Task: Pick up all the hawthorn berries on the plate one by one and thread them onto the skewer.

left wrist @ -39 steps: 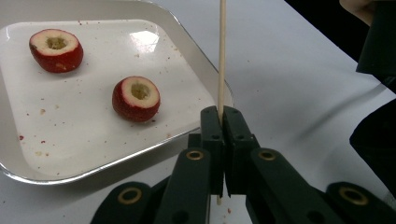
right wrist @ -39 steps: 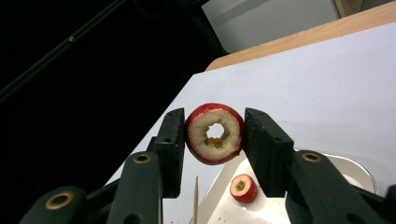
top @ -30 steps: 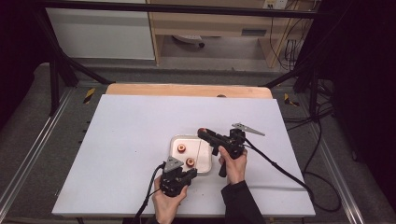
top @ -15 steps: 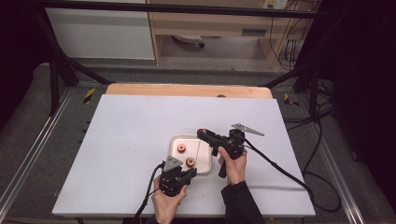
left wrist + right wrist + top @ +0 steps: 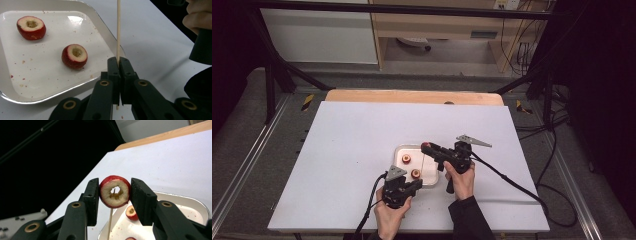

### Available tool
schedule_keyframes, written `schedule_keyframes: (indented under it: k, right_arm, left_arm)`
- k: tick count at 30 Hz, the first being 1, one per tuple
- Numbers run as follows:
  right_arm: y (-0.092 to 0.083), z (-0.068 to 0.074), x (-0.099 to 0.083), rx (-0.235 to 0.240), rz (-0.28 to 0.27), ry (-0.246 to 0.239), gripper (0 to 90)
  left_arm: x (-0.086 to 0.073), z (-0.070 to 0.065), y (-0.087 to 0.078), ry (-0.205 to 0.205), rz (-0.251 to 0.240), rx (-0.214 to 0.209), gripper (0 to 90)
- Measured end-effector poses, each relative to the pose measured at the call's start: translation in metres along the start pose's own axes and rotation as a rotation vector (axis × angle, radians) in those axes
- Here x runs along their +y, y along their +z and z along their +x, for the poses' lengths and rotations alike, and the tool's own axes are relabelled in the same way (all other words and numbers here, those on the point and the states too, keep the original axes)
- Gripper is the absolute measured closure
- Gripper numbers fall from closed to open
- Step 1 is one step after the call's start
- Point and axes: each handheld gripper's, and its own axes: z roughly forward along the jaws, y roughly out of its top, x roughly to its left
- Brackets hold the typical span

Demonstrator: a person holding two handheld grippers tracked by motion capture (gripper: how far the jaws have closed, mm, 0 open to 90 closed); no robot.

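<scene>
My left gripper (image 5: 119,62) is shut on a thin wooden skewer (image 5: 118,30) that stands upright by the near right corner of a white tray (image 5: 50,82). Two cored red fruit pieces (image 5: 31,27) (image 5: 74,56) lie on the tray, cut side up. My right gripper (image 5: 114,192) is shut on a third cored red fruit piece (image 5: 115,191), held above the tray. The skewer (image 5: 110,222) rises under it and its tip shows inside the hole. In the high view the left gripper (image 5: 418,184) sits at the tray's near edge and the right gripper (image 5: 428,147) above its right side.
The tray (image 5: 432,177) lies on a white table board (image 5: 362,135) with a wooden strip (image 5: 412,96) along the far edge. Crumbs dot the tray. A black cable (image 5: 512,182) trails right from the right gripper. Dark frame rails flank the table.
</scene>
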Motion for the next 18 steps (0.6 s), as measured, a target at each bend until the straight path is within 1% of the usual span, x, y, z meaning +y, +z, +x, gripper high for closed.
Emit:
schedule_keyframes:
  k: [1, 2, 5, 6, 9, 10, 13, 14, 16, 17, 18]
  right_arm:
    - [0.0, 0.0, 0.0, 0.0, 0.0, 0.0, 60.3]
    - [0.0, 0.0, -0.002, 0.004, 0.018, -0.014, 60.3]
    - [0.001, 0.0, -0.003, 0.016, 0.028, -0.015, 60.4]
    - [0.002, 0.0, -0.005, 0.02, 0.04, -0.014, 60.4]
    - [0.001, 0.0, -0.006, 0.018, 0.045, -0.02, 60.4]
    - [0.001, 0.001, -0.007, 0.015, 0.046, -0.032, 60.4]
    - [0.0, 0.001, -0.007, 0.011, 0.052, -0.037, 60.4]
    - [0.0, 0.002, -0.008, 0.012, 0.057, -0.036, 60.4]
    - [0.0, 0.002, -0.009, 0.014, 0.069, -0.034, 60.4]
    - [0.0, 0.002, -0.009, 0.014, 0.069, -0.034, 60.4]
    - [0.002, 0.002, -0.014, 0.027, 0.1, -0.034, 60.5]
  left_arm:
    - [0.001, 0.0, 0.0, -0.002, -0.003, 0.001, 88.4]
    - [0.002, 0.001, -0.001, -0.003, -0.003, 0.001, 88.4]
    - [0.005, 0.002, -0.001, 0.003, -0.002, 0.008, 88.5]
    - [0.007, 0.002, -0.001, 0.009, 0.004, 0.011, 88.5]
    - [0.008, 0.003, 0.001, 0.017, 0.012, 0.018, 88.5]
    - [0.009, 0.003, 0.002, 0.019, 0.014, 0.019, 88.6]
    - [0.008, 0.003, 0.003, 0.022, 0.01, 0.011, 88.6]
    - [0.009, 0.003, 0.004, 0.022, 0.001, 0.01, 88.7]
    - [0.009, 0.004, 0.003, 0.022, -0.002, 0.009, 88.7]
    - [0.01, 0.004, 0.003, 0.021, -0.026, 0.005, 88.7]
    - [0.013, 0.005, 0.002, 0.022, -0.022, 0.012, 88.7]
